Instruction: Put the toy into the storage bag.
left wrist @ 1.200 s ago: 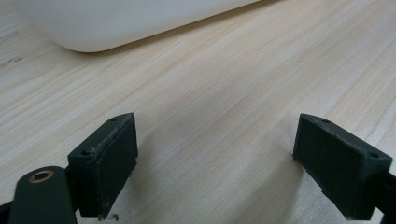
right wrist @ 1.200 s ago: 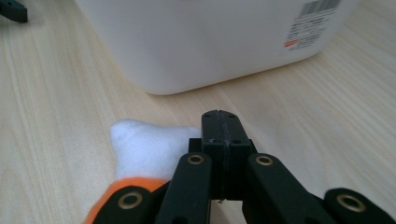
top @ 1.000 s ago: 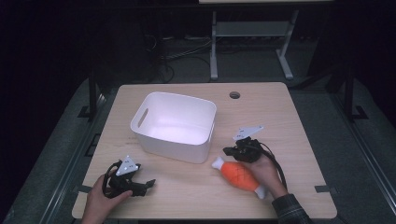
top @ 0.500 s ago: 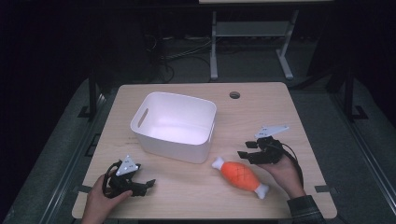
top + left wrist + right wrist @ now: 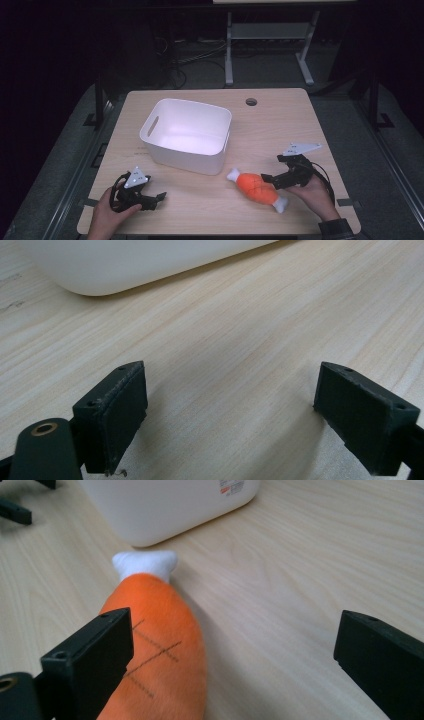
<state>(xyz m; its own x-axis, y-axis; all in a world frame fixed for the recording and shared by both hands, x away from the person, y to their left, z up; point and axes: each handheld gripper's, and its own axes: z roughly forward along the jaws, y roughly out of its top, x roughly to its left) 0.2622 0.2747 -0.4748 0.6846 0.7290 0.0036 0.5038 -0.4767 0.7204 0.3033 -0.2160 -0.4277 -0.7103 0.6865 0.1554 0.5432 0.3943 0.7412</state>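
My right jaws have just been opening and now stand wide, nothing pressed between them; the right gripper [image 5: 272, 177] has drawn back toward the right edge of the high view. The orange plush drumstick [image 5: 257, 188] lies free on the desk [image 5: 280, 120], lower centre-right, just beside the white bin [image 5: 186, 134]. I judge this a release outside the bin. My left gripper [image 5: 152, 197], lower left, holds its 2 jaws open over bare wood.

plush toy [image 5: 256, 188]: orange, white ends | bin [image 5: 186, 135]: white | table [image 5: 280, 125]: pale wood
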